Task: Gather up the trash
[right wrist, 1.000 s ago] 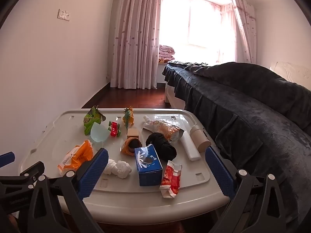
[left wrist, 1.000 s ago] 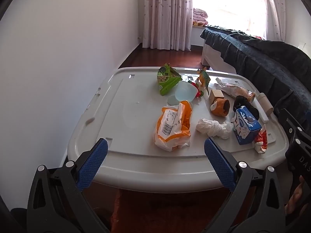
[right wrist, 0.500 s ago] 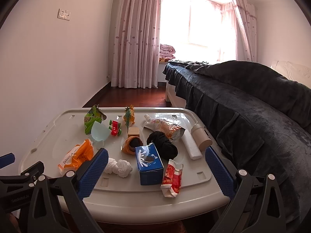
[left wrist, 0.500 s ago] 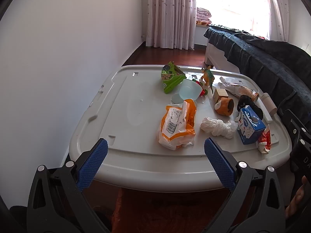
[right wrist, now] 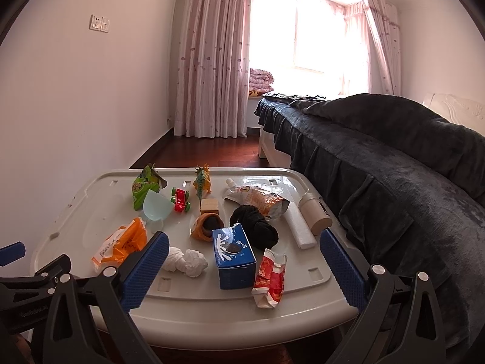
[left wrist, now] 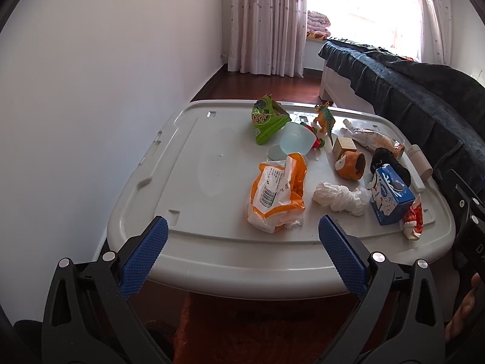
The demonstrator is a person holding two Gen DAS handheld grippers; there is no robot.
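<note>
On the grey plastic lid (left wrist: 194, 163) (right wrist: 91, 206) lie an orange wrapper (left wrist: 277, 194) (right wrist: 121, 244), a crumpled white tissue (left wrist: 341, 197) (right wrist: 186, 262), a blue carton (left wrist: 391, 197) (right wrist: 235, 256), a red wrapper (left wrist: 413, 221) (right wrist: 269, 277), a green snack bag (left wrist: 266, 118) (right wrist: 144, 189) and a printed pouch (left wrist: 376, 141) (right wrist: 260, 198). My left gripper (left wrist: 242, 251) hangs open before the lid's near edge, in front of the orange wrapper. My right gripper (right wrist: 242, 268) is open too, low at the near edge with the carton and red wrapper between its fingers' line of sight.
Toys share the lid: a dinosaur (right wrist: 203, 180), a red car (right wrist: 181, 200), a wooden block (right wrist: 209, 206), a pale blue bowl (right wrist: 156, 207), an orange pot (right wrist: 207, 226), a black cloth (right wrist: 257, 227), a cardboard tube (right wrist: 313, 214). A dark bed (right wrist: 394, 157) stands right, a white wall left.
The left wrist view has shifted so the lid and its items sit further right and slightly farther off. The right wrist view has barely moved. Both grippers stay open.
</note>
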